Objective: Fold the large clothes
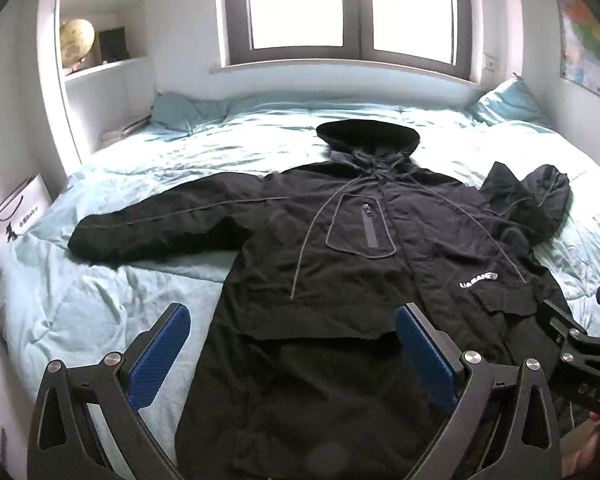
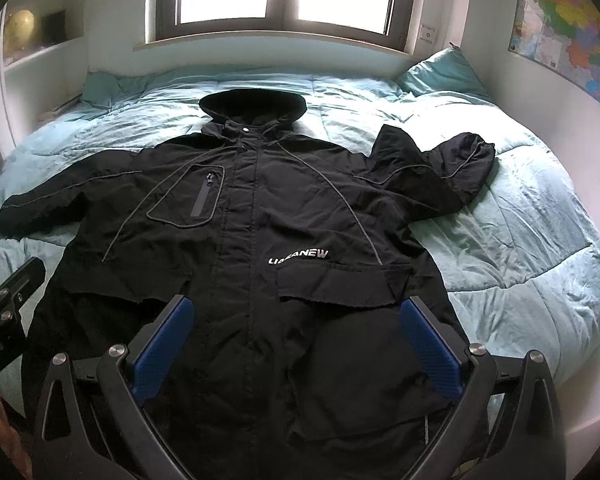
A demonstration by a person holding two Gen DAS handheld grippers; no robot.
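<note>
Black jacket (image 2: 256, 216) flat on bed (image 2: 520, 240), hem cut off below; both tongs (image 1: 292, 356) (image 2: 296, 344) wide, empty.

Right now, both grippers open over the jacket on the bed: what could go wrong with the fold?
1. The sleeve on the right is already doubled back and bunched; folding it in as it lies would likely trap a lump.
2. The drawstrings trail loose across the jacket chest and could snag on the left gripper or the right gripper.
3. The quilt is soft and rumpled, so a pinch may grab bedding along with cloth.
</note>
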